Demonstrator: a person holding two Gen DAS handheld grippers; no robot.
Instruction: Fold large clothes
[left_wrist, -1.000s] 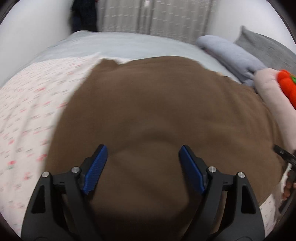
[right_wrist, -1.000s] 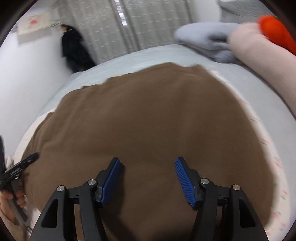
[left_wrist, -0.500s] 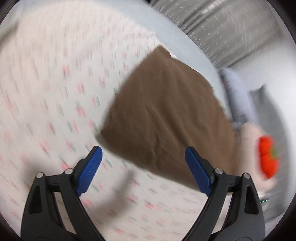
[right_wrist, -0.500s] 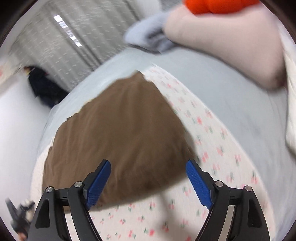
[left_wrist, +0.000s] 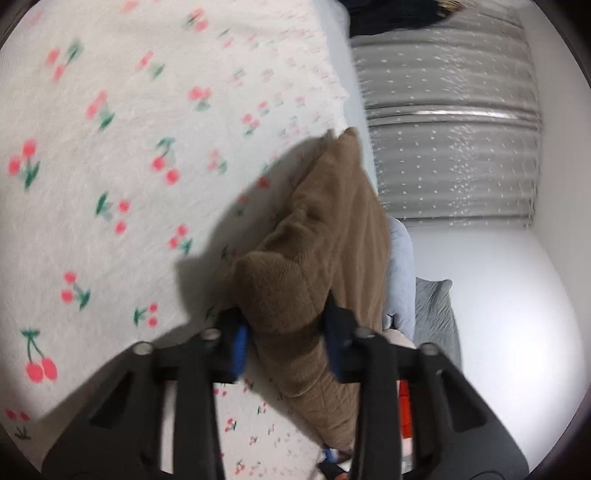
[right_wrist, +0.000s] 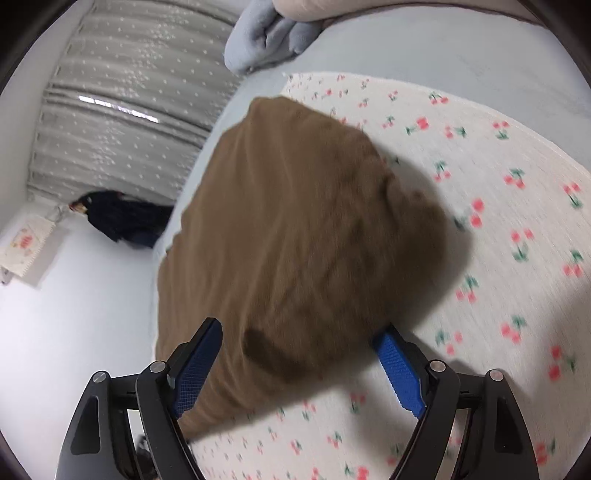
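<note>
- Your left tongs (left_wrist: 284, 341) are closing, pinching a bunched corner of the brown knit garment (left_wrist: 325, 236).
- Your right tongs (right_wrist: 299, 365) stand apart, straddling its other edge.
- The garment lies on the cherry-print bedspread (right_wrist: 498, 229); a pale blue folded blanket (right_wrist: 266, 33) sits beyond.

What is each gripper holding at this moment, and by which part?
The left gripper is closing on a bunched corner of the brown knitted garment. The right gripper is open around another corner, gripping nothing.

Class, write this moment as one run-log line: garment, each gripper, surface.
garment: brown garment bunched | left gripper: closing on a fold | right gripper: open, astride garment edge | surface: cherry-print cover
</note>
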